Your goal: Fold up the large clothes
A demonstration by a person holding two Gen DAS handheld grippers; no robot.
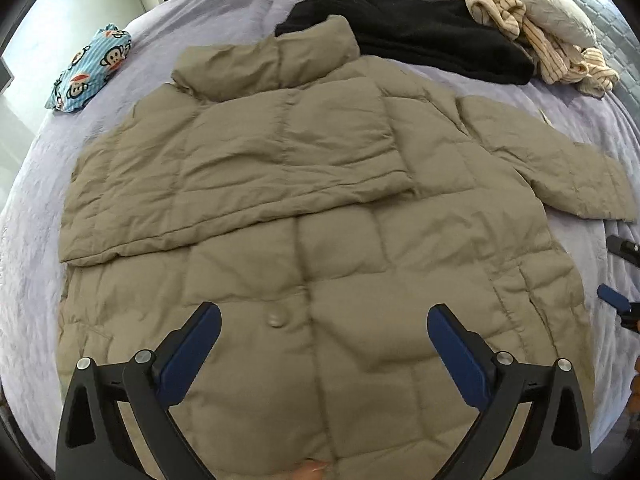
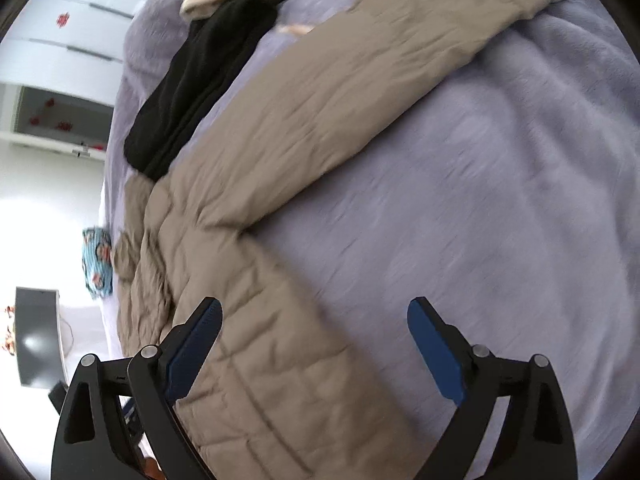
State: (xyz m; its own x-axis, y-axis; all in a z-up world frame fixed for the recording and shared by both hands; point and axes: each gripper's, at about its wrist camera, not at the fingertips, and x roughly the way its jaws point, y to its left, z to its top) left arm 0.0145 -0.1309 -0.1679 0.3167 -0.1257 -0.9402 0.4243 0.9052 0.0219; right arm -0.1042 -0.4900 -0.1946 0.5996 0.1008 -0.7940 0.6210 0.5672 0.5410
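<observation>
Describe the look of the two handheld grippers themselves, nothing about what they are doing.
Both match: the left gripper and right gripper each have two black angular arms with triangular cut-outs, round silver pivot bolts, and flat dark blue pads on the fingers. No cables or sleeves show.

Bed (image 1: 36,200), lilac cover: tan jacket (image 1: 320,208), black garment (image 1: 432,44), striped cloth (image 1: 552,56), pillow (image 1: 540,0), monkey-print bundle (image 1: 90,70).

Your jacket (image 1: 320,208) lies spread on the bed (image 1: 32,240), one sleeve (image 1: 240,168) folded across its chest, the other sleeve (image 1: 552,160) stretched out right. Behind its collar lies a dark garment (image 1: 432,40), with striped clothes (image 1: 552,52) and a pillow (image 1: 536,4) to the right. A patterned bundle (image 1: 90,68) sits far left.
</observation>
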